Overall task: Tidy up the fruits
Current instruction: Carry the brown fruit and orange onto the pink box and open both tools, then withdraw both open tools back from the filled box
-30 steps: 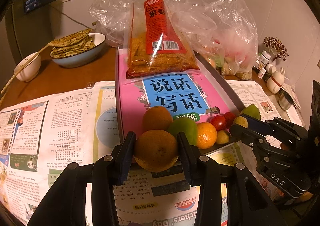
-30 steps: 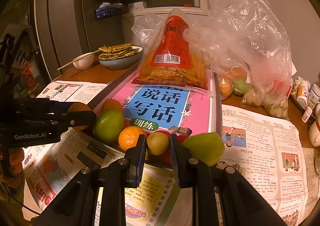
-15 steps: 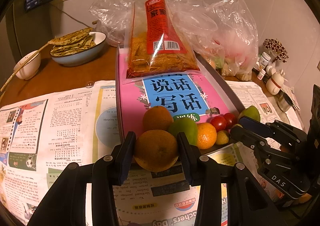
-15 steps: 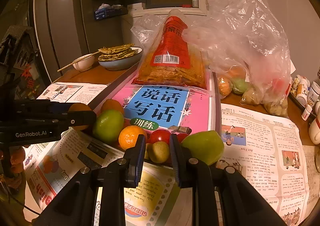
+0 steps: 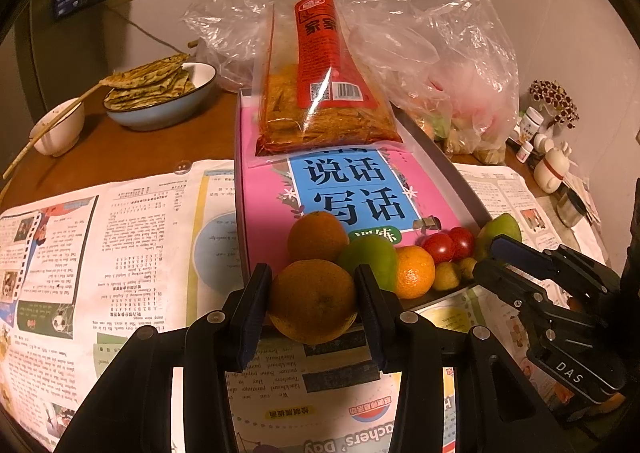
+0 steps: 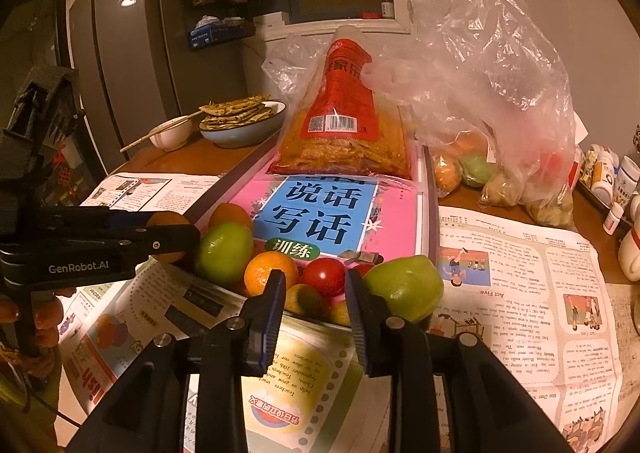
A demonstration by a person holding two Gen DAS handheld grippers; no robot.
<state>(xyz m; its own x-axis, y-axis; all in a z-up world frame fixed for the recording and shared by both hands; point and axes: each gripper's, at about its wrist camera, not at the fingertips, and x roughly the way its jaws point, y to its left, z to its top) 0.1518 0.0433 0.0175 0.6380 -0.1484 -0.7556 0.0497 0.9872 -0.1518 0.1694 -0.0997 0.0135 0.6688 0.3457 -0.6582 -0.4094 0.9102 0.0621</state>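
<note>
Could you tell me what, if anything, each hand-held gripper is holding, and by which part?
The left hand-held gripper clamps an orange across its sides. The right hand-held gripper holds nothing; its jaws have just been opening.

oranges (image 5: 313,301): 3, incl. 1 at 6 o'clock
green fruits (image 5: 370,260): 2
red tomatoes (image 5: 439,247): 2
small yellow-green fruits (image 5: 446,275): 2
bowls (image 5: 160,109): 2, at 10 o'clock
grippers (image 6: 314,285): 2
snack bag (image 5: 322,93): 1, 12 o'clock
</note>
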